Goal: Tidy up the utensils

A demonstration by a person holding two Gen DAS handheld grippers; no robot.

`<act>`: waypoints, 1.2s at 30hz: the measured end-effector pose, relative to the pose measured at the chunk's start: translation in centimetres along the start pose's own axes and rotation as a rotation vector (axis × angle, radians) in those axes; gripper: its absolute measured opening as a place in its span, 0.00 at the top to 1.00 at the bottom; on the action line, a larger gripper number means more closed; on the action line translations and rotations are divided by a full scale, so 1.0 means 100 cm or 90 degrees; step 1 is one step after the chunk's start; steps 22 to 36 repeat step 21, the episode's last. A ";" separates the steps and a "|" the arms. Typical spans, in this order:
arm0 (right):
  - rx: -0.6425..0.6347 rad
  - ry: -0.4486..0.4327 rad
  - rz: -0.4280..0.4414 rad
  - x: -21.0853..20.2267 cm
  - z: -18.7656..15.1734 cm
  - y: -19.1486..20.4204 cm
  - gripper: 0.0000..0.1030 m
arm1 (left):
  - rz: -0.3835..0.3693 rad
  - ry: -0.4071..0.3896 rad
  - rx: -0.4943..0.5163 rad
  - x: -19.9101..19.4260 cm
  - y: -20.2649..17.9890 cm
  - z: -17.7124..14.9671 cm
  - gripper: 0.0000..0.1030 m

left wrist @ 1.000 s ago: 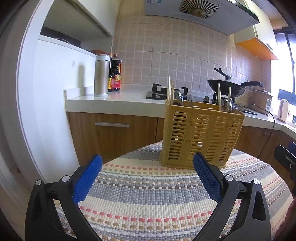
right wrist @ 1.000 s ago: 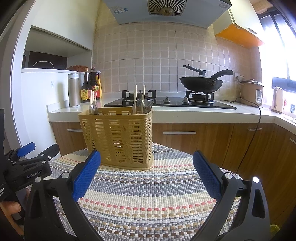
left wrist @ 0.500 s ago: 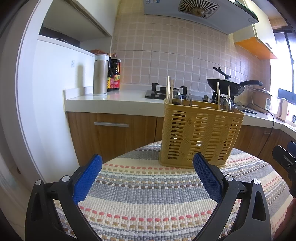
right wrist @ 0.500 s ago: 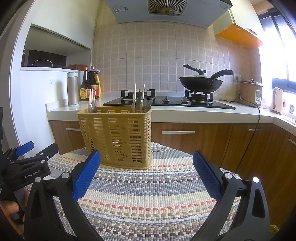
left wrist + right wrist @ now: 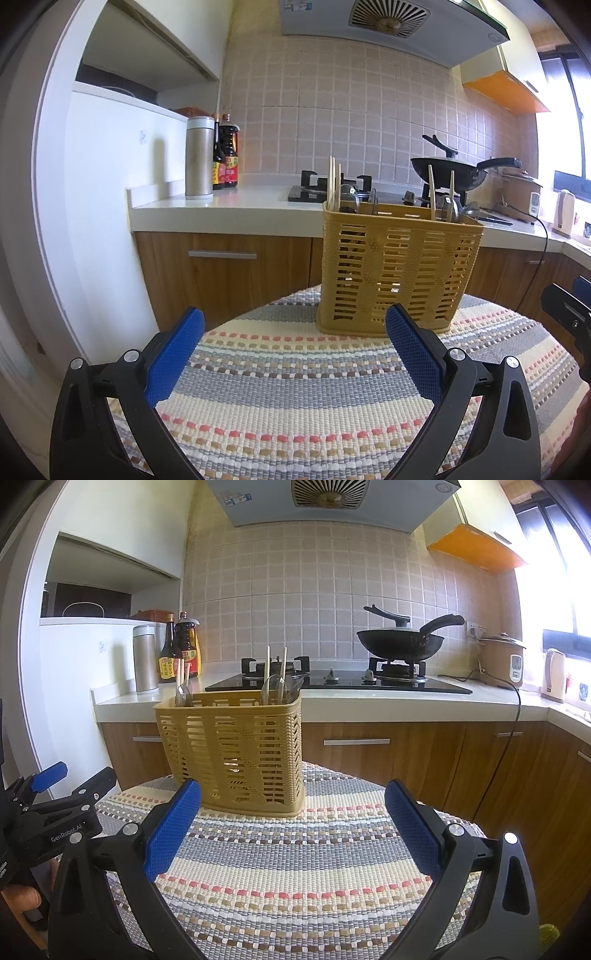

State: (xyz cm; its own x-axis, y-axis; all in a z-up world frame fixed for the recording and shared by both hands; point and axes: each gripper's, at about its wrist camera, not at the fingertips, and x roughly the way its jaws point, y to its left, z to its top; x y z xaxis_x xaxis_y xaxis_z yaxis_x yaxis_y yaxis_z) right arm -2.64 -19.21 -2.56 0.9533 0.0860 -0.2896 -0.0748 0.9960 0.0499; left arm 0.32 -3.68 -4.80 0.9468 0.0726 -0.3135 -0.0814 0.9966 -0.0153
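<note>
Both the left gripper (image 5: 293,349) and right gripper (image 5: 291,821) gape wide, empty; the utensil basket (image 5: 232,753) seems fully loaded, so sorting its 2 compartments likely comes next

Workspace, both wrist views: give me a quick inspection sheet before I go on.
Surface: round table under a striped woven mat, bare apart from the basket.
Job's things: yellow basket upright at the mat's far edge; chopsticks and spoons stand in it at both ends.
Clutter: nothing seen on the mat.
Grippers: left gripper and right gripper both open, empty, held short of the basket.
Cables: black cord hangs from the rice cooker down the cabinets.
Surroundings: wok on the stove, flask and sauce bottles on the counter.
</note>
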 end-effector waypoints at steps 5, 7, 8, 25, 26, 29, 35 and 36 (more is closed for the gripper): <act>-0.004 0.001 0.001 0.000 0.000 0.001 0.08 | 0.009 -0.007 0.008 -0.002 -0.001 0.000 0.07; -0.007 0.002 0.000 0.001 0.000 0.002 0.08 | 0.009 -0.008 0.010 -0.003 -0.001 0.000 0.07; -0.008 0.003 0.000 0.001 -0.001 0.002 0.08 | 0.006 -0.008 0.010 -0.003 0.000 0.000 0.07; -0.007 0.004 -0.002 0.002 0.000 0.003 0.08 | 0.017 -0.031 0.013 -0.010 0.002 0.004 0.07; -0.007 0.004 -0.002 0.002 0.000 0.003 0.08 | 0.017 -0.031 0.013 -0.010 0.002 0.004 0.07; -0.007 0.004 -0.002 0.002 0.000 0.003 0.08 | 0.017 -0.031 0.013 -0.010 0.002 0.004 0.07; -0.007 0.004 -0.002 0.002 0.000 0.003 0.08 | 0.017 -0.031 0.013 -0.010 0.002 0.004 0.07; -0.007 0.004 -0.002 0.002 0.000 0.003 0.08 | 0.017 -0.031 0.013 -0.010 0.002 0.004 0.07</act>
